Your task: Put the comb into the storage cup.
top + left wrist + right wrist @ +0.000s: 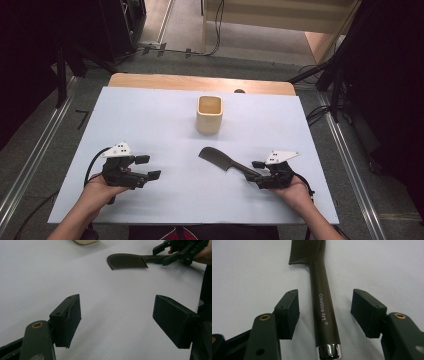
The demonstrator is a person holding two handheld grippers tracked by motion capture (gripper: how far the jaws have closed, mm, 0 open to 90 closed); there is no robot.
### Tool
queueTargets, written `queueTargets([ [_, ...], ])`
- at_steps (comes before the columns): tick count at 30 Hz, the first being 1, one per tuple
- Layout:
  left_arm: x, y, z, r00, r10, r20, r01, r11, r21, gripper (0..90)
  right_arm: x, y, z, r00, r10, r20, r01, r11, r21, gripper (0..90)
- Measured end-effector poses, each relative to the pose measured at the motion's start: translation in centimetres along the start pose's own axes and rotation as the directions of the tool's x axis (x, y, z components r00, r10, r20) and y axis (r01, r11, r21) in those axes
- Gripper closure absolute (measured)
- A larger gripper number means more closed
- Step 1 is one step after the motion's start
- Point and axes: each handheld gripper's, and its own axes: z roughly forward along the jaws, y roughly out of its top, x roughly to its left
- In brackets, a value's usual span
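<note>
- Right tool straddles the comb handle near the table's front edge, jaws apart, not yet gripping.
- Left tool waits, jaws wide apart, empty.

The white table has lots of bare room on the left side of the high view and along the bottom edge. A cream cup stands in the upper middle, with room all around it. The dark comb lies lower right of the middle, with a gap between it and the cup.
</note>
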Motion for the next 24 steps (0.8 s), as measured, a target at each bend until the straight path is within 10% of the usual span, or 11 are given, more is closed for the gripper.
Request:
queueTargets([
  [24,0.03,0.01,0.03,1.0,-0.002,-0.002,0.002,1.0,0.0,23.7,0.97,-0.02,0.17,0.9946,-0.064,0.082,0.063,0.998,0.011,67.1],
])
